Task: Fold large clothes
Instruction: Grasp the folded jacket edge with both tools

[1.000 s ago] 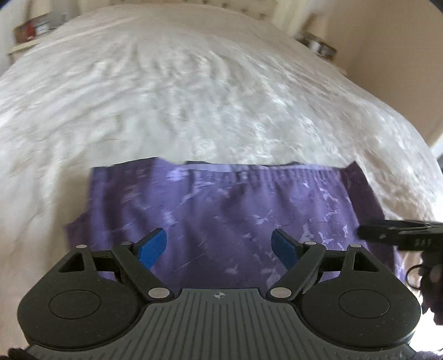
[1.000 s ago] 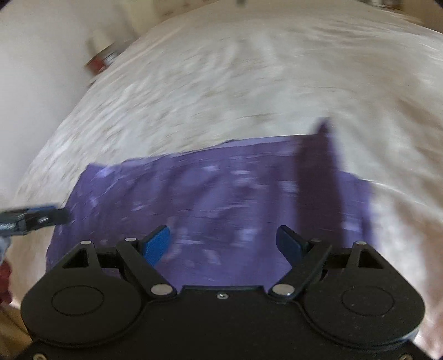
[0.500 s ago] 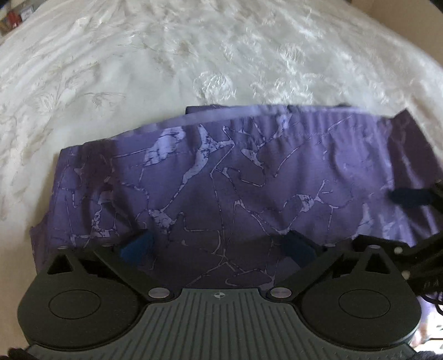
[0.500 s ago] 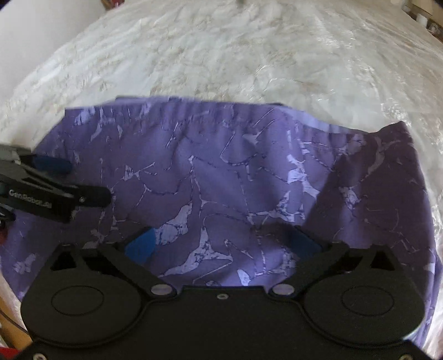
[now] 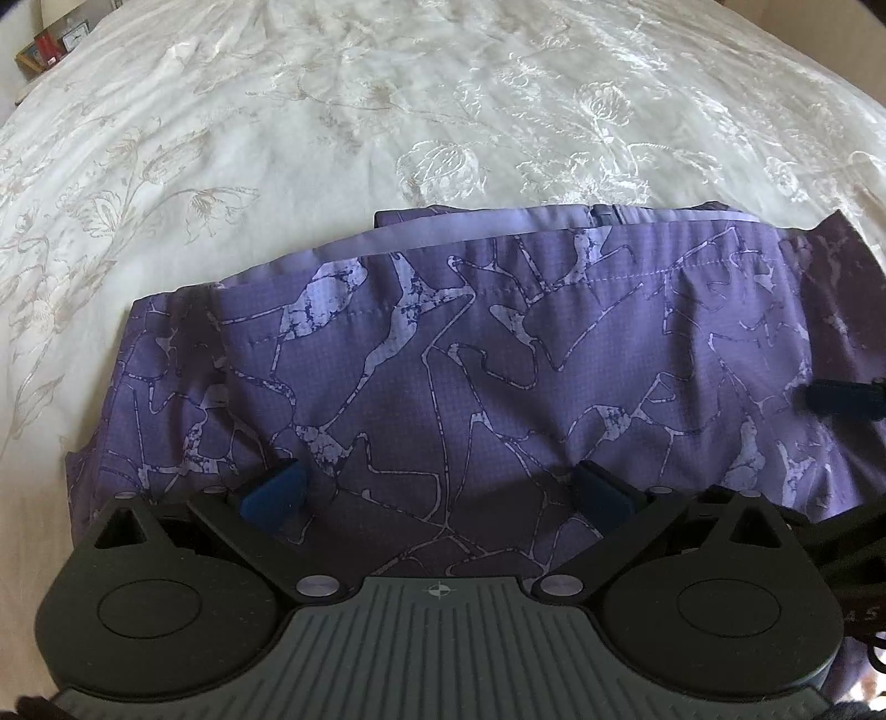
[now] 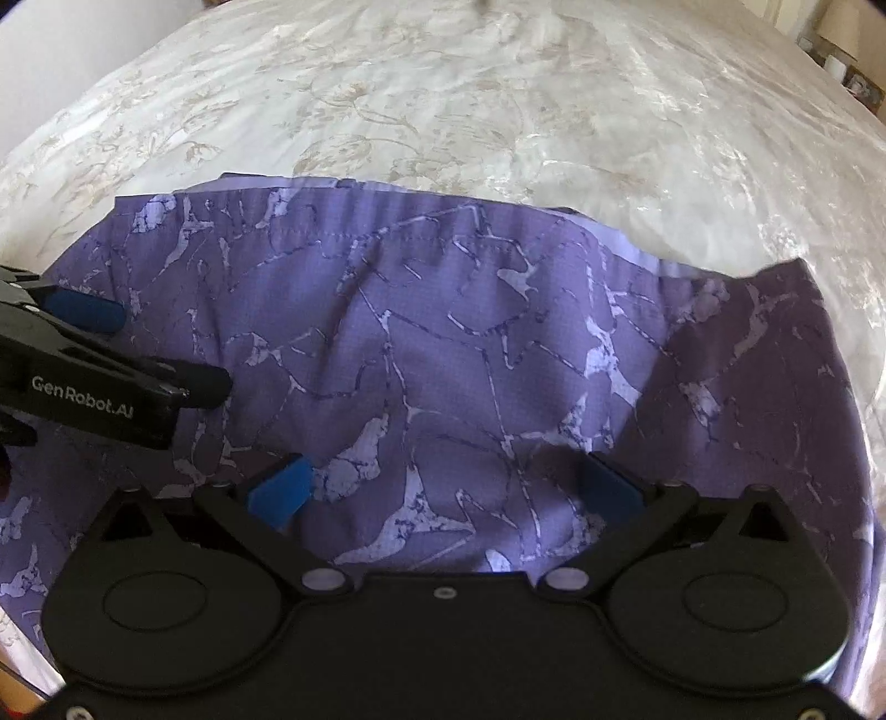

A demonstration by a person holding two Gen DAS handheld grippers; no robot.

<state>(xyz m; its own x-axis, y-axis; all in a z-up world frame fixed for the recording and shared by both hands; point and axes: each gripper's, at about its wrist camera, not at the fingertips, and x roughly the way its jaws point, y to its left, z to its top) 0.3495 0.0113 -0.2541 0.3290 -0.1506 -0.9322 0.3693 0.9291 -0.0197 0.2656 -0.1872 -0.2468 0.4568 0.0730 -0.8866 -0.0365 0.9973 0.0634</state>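
Note:
A purple garment (image 5: 470,354) with a pale cracked pattern lies folded flat on the white bedspread, a lighter hem along its far edge. My left gripper (image 5: 437,493) hangs open just above its near part, blue pads wide apart, nothing between them. In the right wrist view the same purple garment (image 6: 443,343) fills the middle, and my right gripper (image 6: 446,490) is open over it in the same way. The left gripper's fingers (image 6: 83,313) show at that view's left edge; a right fingertip (image 5: 836,399) shows at the left wrist view's right edge.
The white embroidered bedspread (image 5: 387,111) stretches far beyond the garment in both views. Small boxes (image 5: 50,47) stand on a bedside surface at the far left, and more items (image 6: 853,77) sit at the far right of the bed.
Both grippers dropped toward the garment and tilted downward, so the cloth now fills more of each view. Their jaws spread wider. The last half second shows almost no movement.

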